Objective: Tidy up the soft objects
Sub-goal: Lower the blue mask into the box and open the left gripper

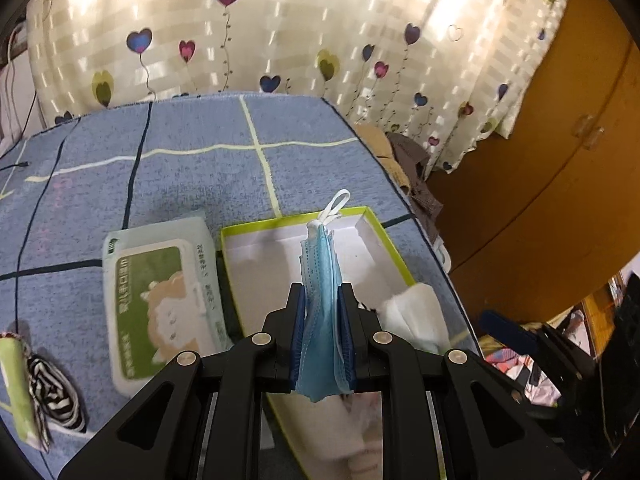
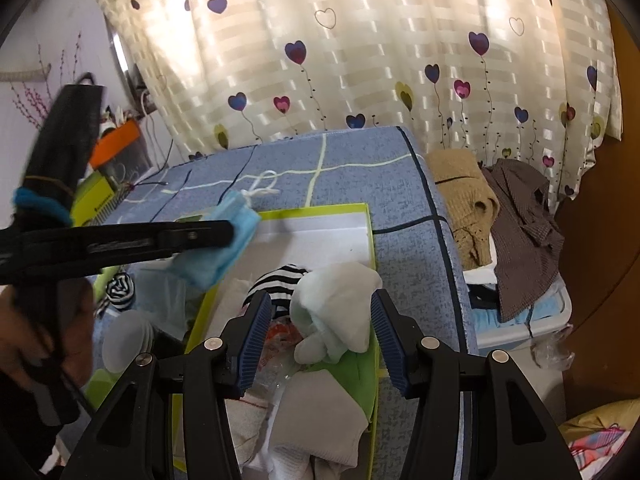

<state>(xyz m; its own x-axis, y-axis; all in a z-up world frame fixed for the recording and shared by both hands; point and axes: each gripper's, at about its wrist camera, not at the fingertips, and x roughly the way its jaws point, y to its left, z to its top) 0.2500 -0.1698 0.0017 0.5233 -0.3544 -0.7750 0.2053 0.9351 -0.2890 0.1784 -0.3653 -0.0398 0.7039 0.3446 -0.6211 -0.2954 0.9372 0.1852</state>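
Two grippers are seen: a blue face mask (image 1: 322, 300) is pinched in the left gripper (image 1: 322, 312) above the green-rimmed box (image 1: 394, 248), while the right gripper (image 2: 320, 336) is held wide apart over a pale sock (image 2: 340, 304) in it.

Curtain: cream, printed with heart balloons (image 1: 280, 32), hanging behind the bed.
Blanket: blue with pale and dark grid lines (image 1: 192, 176), covering the bed.
Wardrobe: orange-brown wood (image 1: 560, 152), right of the curtain.
Cable: thin, dark (image 1: 24, 216), trailing across the blanket's left side.
Clothes pile: tan knit (image 2: 464, 200) beside a brown checked shirt (image 2: 524, 232), right of the bed.
Orange box: (image 2: 116, 140) at far left, blurred.
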